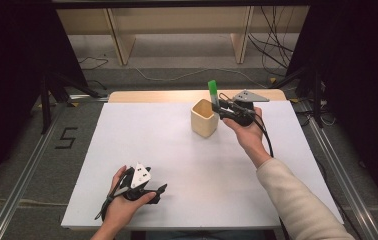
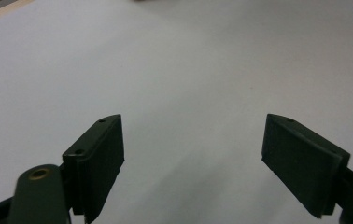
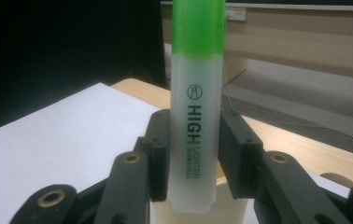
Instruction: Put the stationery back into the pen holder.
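Note:
A green-capped highlighter [image 1: 213, 94] stands upright over the cream square cup [image 1: 203, 118] at the table's far middle. My right gripper [image 1: 220, 106] is shut on the highlighter [image 3: 195, 126], both pads pressing its frosted body, green cap up; the cup's rim [image 3: 230, 205] lies just below its lower end. Near the front left of the table my left gripper [image 1: 161, 194] rests low in a hand, open. In its own view the left gripper [image 2: 193, 158] has its jaws spread wide over bare white surface, with nothing between them.
A white board [image 1: 152, 145] covers the wooden table [image 1: 142, 95]. Past the far edge are wooden frame legs [image 1: 122, 45] and loose cables [image 1: 272, 50] on the floor. Dark stands flank both sides.

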The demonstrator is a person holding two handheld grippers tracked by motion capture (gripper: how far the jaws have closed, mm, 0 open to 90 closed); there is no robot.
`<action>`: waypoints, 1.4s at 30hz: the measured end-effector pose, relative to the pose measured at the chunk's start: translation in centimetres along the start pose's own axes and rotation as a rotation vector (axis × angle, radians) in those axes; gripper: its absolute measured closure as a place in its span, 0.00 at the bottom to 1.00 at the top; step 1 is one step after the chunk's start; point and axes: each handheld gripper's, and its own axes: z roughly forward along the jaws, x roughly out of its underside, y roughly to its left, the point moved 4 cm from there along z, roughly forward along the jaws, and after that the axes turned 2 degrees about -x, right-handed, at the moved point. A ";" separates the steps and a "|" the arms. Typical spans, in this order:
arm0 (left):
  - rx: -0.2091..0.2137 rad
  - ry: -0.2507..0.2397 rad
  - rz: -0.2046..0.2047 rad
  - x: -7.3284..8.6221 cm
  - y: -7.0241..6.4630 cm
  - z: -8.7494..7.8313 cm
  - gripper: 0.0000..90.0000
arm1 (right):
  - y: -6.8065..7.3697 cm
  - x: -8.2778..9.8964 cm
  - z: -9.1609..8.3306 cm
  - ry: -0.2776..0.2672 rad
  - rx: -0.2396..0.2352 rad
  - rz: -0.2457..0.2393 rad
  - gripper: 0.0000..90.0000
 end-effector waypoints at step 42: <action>0.001 -0.003 0.001 0.0 0.0 0.0 0.23 | -0.1 -1.0 2.5 0.005 0.011 0.003 0.73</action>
